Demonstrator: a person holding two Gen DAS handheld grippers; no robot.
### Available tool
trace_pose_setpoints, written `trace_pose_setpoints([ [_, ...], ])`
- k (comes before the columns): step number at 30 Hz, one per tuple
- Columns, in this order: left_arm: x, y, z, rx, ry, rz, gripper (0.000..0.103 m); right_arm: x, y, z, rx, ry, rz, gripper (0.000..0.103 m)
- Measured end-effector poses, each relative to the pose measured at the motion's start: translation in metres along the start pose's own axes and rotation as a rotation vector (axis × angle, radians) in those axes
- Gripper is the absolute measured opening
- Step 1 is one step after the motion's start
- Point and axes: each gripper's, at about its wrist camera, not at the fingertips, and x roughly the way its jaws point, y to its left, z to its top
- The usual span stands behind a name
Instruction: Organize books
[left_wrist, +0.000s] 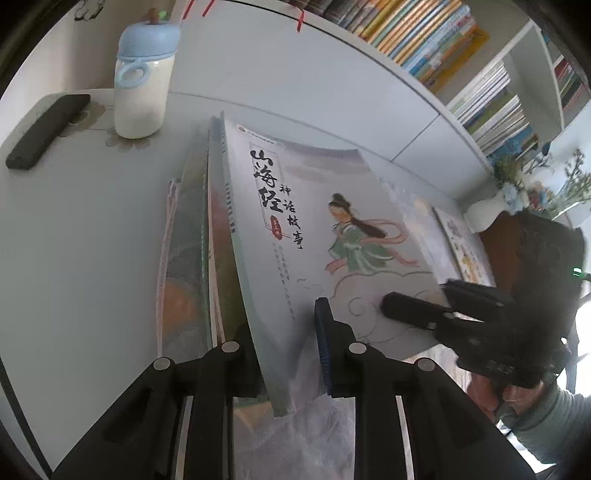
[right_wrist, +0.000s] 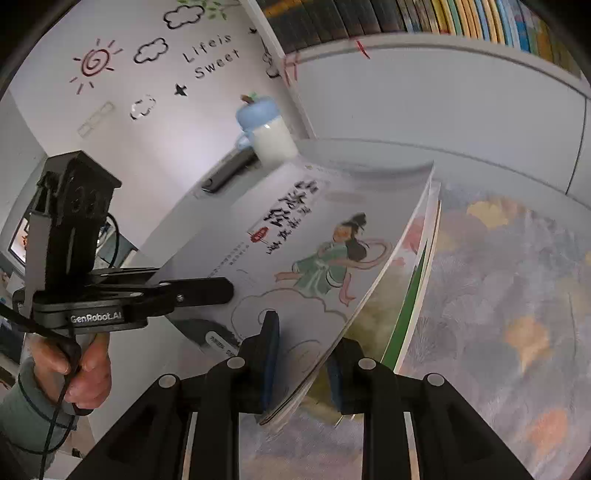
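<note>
The stack of thin books (left_wrist: 280, 229) hangs between your two grippers above the table (left_wrist: 74, 229): left gripper (left_wrist: 284, 332) clamped at its six o'clock edge, right gripper (right_wrist: 303, 354) likewise. Nothing is shelved yet; the bookshelf (left_wrist: 424, 33) waits at one o'clock.

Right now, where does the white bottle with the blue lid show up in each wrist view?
Left wrist view: the white bottle with the blue lid stands upper left, beside a dark flat case on the table.
Right wrist view: the bottle sits upper centre, tilted by the lens, behind the far corner of the illustrated book.
Shared landmark: that book, with a figure in green robes on its cover, clamped by both grippers.
</note>
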Motion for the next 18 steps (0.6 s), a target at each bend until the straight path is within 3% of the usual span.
trace_pose_setpoints([
  [9, -0.021, 0.02, -0.009, -0.096, -0.067, 0.006, 0.019, 0.015, -0.02, 0.003, 0.069, -0.008, 0.019, 0.023],
  [12, -0.03, 0.029, -0.014, -0.117, -0.075, 0.062, 0.02, 0.012, -0.02, 0.001, 0.075, -0.007, 0.015, 0.023],
  [18, -0.065, 0.04, -0.027, -0.174, -0.122, 0.092, 0.02, 0.003, -0.021, -0.001, 0.121, 0.016, -0.001, 0.034],
])
